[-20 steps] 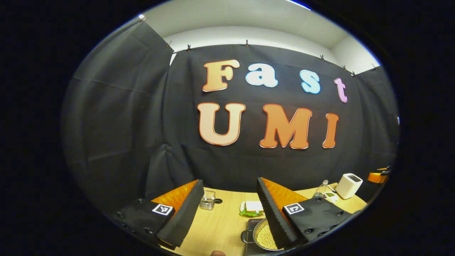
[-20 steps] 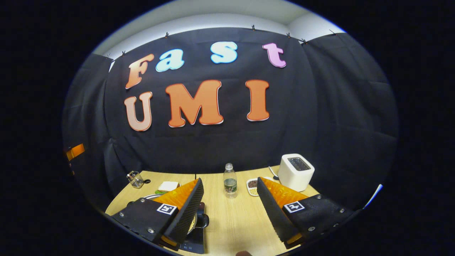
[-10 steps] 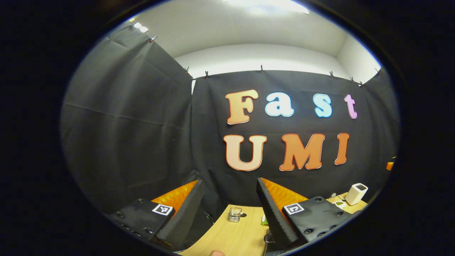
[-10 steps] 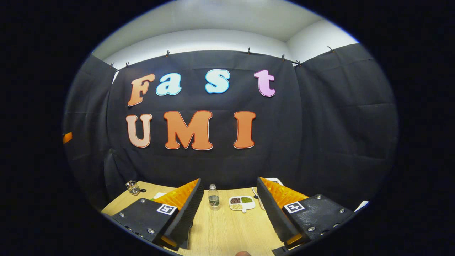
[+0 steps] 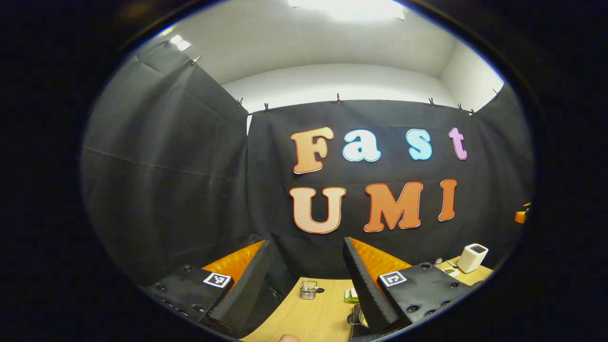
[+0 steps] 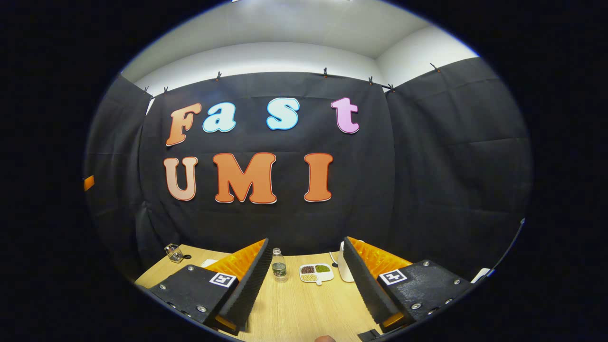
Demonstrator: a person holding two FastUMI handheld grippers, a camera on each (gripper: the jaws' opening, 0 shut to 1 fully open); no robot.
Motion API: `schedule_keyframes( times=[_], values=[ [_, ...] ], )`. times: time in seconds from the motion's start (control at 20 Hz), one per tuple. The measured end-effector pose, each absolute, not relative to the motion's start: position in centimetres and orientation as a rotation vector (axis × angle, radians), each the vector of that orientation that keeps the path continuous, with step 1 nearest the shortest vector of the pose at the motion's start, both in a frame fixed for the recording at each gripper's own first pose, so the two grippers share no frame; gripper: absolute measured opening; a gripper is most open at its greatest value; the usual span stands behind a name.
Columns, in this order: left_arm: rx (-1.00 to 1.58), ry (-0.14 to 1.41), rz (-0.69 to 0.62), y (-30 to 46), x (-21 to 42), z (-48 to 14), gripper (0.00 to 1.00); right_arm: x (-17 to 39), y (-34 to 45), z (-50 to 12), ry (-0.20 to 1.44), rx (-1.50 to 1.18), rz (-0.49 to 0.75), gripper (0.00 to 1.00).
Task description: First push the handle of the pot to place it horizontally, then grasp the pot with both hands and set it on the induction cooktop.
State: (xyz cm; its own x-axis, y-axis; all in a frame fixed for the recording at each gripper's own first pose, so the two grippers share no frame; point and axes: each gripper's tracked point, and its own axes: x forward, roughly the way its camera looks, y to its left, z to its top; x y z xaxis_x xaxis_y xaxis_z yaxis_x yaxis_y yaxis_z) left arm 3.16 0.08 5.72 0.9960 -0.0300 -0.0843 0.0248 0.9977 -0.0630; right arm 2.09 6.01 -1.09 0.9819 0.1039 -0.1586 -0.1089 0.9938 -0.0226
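A light wooden table (image 6: 304,308) carries everything here. Taking the clear water bottle (image 6: 279,266) in the right gripper view as landmark: just to its right lies a small white divided dish (image 6: 315,272) with brown, green and pale fillings, and beyond that a white appliance (image 6: 345,270), partly hidden. Far to the bottle's left, near the table's edge, stands a small glass container (image 6: 174,252), also visible in the left gripper view (image 5: 308,289).

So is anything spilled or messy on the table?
Nothing stands out. The bottle stands upright, the divided dish keeps its beans in separate compartments, and the glass cup sits upright on the table.
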Motion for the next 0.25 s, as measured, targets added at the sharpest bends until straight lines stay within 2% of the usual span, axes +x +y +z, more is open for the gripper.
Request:
schedule_keyframes(
  times=[0.25],
  values=[
    [-0.064, 0.096, -0.014, 0.63, 4.0, 4.99, 0.99, 2.05, 5.62, -1.26, 0.16, -0.032, 0.1, 0.94]
  ],
)
